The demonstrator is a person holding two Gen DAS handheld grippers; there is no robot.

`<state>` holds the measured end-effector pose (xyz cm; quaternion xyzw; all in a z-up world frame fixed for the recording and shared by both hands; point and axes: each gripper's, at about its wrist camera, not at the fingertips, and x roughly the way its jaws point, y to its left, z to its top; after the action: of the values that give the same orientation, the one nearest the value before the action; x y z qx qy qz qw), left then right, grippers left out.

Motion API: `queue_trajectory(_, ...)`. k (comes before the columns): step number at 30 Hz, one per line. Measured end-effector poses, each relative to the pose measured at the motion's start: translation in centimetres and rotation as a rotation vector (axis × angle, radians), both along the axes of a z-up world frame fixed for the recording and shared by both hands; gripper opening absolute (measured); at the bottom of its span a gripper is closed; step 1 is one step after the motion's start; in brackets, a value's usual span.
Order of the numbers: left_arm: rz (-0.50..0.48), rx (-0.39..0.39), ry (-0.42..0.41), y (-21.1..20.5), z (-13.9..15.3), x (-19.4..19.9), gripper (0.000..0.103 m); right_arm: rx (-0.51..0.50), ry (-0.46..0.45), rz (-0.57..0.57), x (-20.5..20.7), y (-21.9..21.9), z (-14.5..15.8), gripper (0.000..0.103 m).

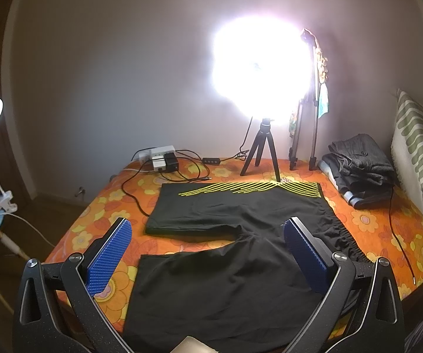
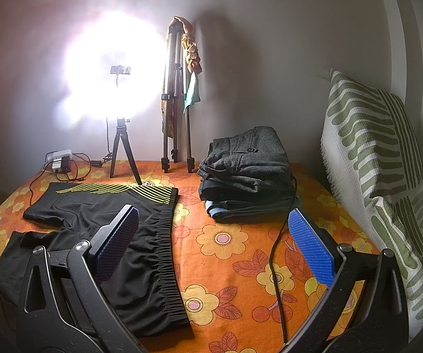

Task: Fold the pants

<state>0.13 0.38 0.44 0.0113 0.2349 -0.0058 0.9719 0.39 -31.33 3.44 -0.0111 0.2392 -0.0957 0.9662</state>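
Observation:
Black shorts [image 1: 235,247] with yellow stripes lie spread flat on the orange flowered bed sheet [image 1: 99,226], legs pointing left, elastic waistband at the right. They also show in the right wrist view [image 2: 123,220], at the left. My left gripper [image 1: 207,235] is open and empty, hovering over the near leg and crotch. My right gripper [image 2: 214,223] is open and empty, above the sheet just right of the waistband [image 2: 167,250].
A stack of folded pants [image 2: 246,173] sits at the back right. A striped pillow [image 2: 381,182] leans along the right side. A bright ring light on a small tripod [image 2: 123,153], a tall tripod [image 2: 176,103], a power strip [image 1: 161,156] and cables [image 2: 279,253] lie along the back.

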Motion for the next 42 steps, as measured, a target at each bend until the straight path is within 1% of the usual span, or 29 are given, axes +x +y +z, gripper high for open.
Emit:
queue_trajectory(23,0.0,-0.003,-0.001,0.1,-0.1,-0.1,0.103,-0.001,0.002,0.0,0.1,0.1,0.1,0.103)
queue_trajectory(29,0.0,-0.003,0.0,0.2,-0.1,0.0,0.103,-0.001,0.004,0.005,0.0,0.1,-0.3,0.103)
queue_trajectory(35,-0.001,0.001,0.015,1.0,-0.6,0.0,0.103,-0.014,0.017,0.039,-0.2,0.6,-0.8,0.103)
queue_trajectory(38,-0.003,-0.013,0.032,1.9,-1.0,-0.1,0.103,-0.028,0.033,0.062,-0.2,0.8,-1.1,0.103)
queue_trajectory(42,-0.002,-0.016,0.009,3.0,-1.2,-0.7,0.103,-0.034,0.049,0.084,-0.4,0.8,-1.4,0.103)
